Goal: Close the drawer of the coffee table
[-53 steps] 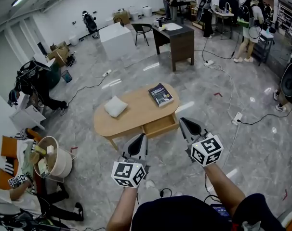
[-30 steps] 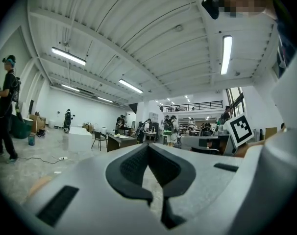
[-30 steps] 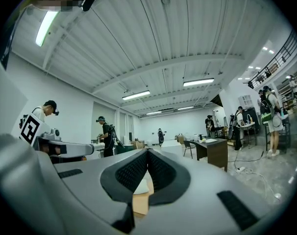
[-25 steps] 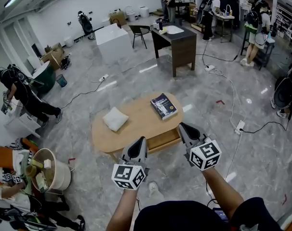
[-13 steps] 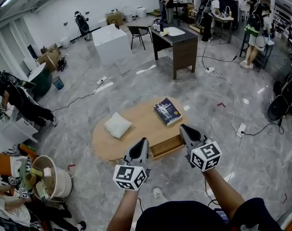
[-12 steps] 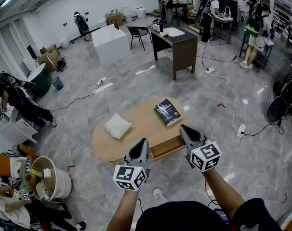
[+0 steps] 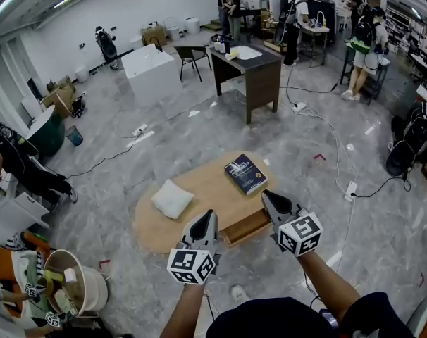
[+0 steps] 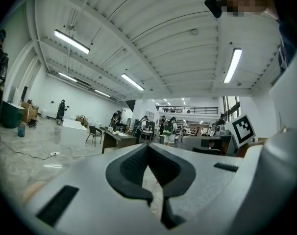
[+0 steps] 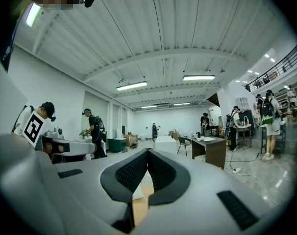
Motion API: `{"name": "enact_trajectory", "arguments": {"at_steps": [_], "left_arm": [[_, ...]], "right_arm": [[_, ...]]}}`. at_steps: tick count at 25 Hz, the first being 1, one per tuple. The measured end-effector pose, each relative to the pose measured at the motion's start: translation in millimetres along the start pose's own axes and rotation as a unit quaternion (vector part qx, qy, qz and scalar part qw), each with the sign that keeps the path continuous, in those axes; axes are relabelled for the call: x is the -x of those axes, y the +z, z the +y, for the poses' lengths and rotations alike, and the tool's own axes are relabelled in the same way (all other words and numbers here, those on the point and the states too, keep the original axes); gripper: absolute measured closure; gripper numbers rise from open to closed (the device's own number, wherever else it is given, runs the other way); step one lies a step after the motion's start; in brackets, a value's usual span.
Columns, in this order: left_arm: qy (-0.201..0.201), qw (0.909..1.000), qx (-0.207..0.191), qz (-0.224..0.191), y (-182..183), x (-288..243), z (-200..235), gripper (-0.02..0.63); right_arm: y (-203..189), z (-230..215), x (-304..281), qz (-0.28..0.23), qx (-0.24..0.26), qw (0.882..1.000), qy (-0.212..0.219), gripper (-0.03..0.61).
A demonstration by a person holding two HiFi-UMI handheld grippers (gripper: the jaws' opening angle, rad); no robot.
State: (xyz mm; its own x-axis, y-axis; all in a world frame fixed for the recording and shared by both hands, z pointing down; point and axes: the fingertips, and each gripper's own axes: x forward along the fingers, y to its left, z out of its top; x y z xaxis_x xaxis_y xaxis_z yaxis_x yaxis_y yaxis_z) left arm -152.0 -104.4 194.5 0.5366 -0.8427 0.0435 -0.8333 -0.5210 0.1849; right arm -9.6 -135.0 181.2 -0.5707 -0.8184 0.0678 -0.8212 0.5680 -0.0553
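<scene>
- Both sets of jaws are pinched together with nothing in them, on the left gripper (image 7: 205, 218) and the right gripper (image 7: 269, 198).
- The open drawer (image 7: 246, 227) sits between them, poking out of the coffee table (image 7: 210, 191) toward the person.
- Its front runs left-to-right, so closing it means a push straight away. The right gripper looks slightly closer, I'd guess.
- Further back on the surface are a pillow (image 7: 172, 198) and a book (image 7: 245, 174).

Grey left gripper (image 7: 208, 215), right gripper (image 7: 266, 196), marker cubes (image 7: 191, 267), dark top (image 7: 270, 320)
</scene>
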Motion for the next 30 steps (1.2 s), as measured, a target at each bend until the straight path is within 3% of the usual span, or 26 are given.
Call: {"name": "enact_trajectory", "arguments": {"at_steps": [10,30], "left_arm": [[-0.049,0.9985,0.024,0.011,-24.1,-20.0,14.9,0.612],[-0.042,0.9981,0.027,0.036,-55.5,-42.0,25.3,0.612]], "right_arm": [[-25.1,-7.0,-9.3,0.021,-0.004,0.999,-0.044,0.565],[-73.6,-28.4,-10.7,0.057,-0.032,0.996,-0.062,0.565]]}}
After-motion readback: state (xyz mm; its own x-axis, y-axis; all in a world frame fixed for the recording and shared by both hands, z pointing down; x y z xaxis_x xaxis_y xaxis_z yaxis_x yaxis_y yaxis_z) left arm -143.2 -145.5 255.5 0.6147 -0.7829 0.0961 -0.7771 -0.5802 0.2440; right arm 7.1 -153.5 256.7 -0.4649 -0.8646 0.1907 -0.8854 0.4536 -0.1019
